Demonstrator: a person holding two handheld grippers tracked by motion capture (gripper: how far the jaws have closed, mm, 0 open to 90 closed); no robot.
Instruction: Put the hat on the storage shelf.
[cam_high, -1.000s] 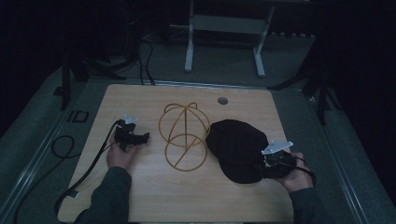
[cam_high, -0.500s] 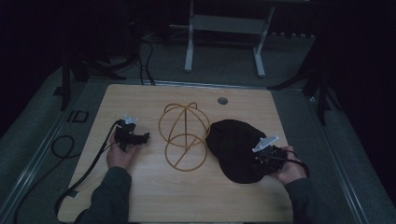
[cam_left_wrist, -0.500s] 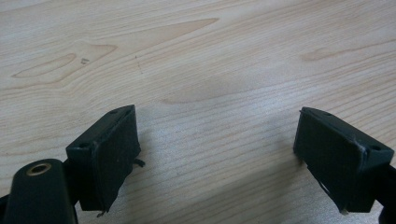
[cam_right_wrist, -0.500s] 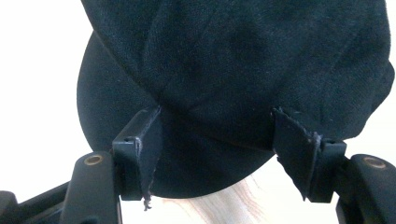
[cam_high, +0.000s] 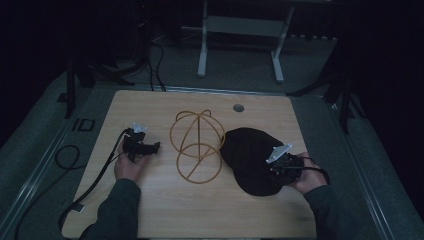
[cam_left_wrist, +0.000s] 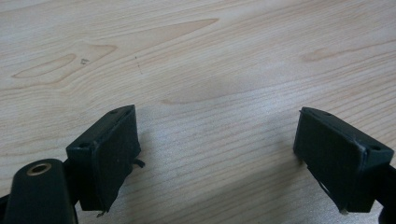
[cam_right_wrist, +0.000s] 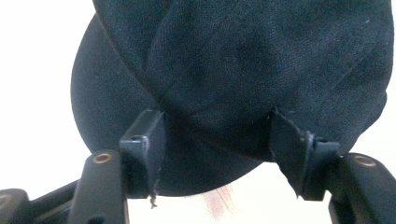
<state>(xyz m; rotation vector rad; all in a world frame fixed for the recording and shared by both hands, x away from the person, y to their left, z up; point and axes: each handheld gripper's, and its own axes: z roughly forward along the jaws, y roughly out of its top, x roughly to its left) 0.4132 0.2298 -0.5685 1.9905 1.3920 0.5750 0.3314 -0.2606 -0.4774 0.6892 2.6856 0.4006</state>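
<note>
Closing a little just now, the right claw (cam_right_wrist: 212, 154) is straddling the near edge of the black cap (cam_right_wrist: 243, 70), its jaws half open with fabric between them, no firm pinch visible. That cap (cam_high: 252, 157) is lying right of the wire stand (cam_high: 197, 145) mid-counter (cam_high: 150, 210). Resting apart at the left, the left claw (cam_left_wrist: 219, 149) is gaping wide, holding nothing.
</note>
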